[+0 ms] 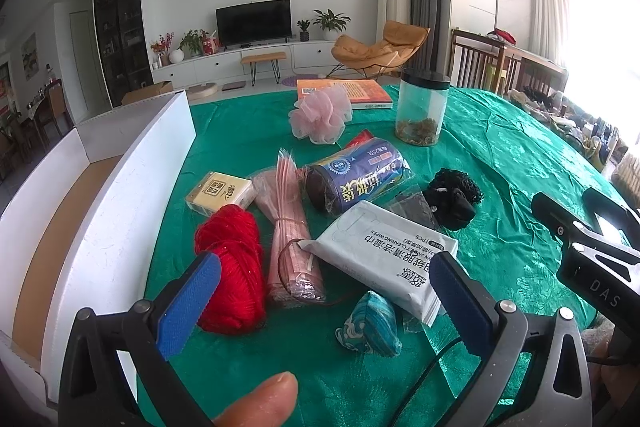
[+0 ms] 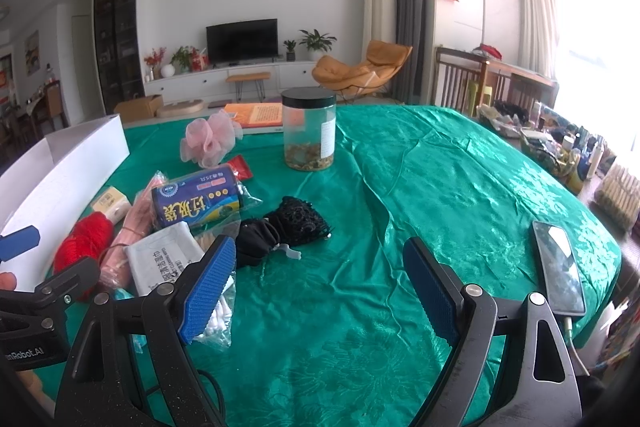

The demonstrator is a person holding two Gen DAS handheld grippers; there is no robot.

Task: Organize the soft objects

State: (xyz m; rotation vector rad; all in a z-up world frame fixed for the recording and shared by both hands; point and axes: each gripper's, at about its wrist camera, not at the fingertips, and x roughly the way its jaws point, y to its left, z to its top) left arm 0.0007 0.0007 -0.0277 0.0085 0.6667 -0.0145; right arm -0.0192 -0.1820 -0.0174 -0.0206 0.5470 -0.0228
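1 cotton-swab bag [image 2: 216, 323] sits half-hidden behind the right hand-held gripper [image 2: 324, 297].

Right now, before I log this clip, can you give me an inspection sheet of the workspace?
Surface: green tablecloth, wrinkled.
Job's things: red yarn, pink mesh pouf, black knit bundle, teal pouch, all loose on the cloth; white box at left, open.
Clutter: wipes pack, blue roll, clear jar, orange book, phone.
Grippers: left hand-held gripper open, holding nothing; right hand-held gripper open, holding nothing.
Cables: black cable near left gripper; phone charging lead.
Surroundings: living room, TV, orange chair.
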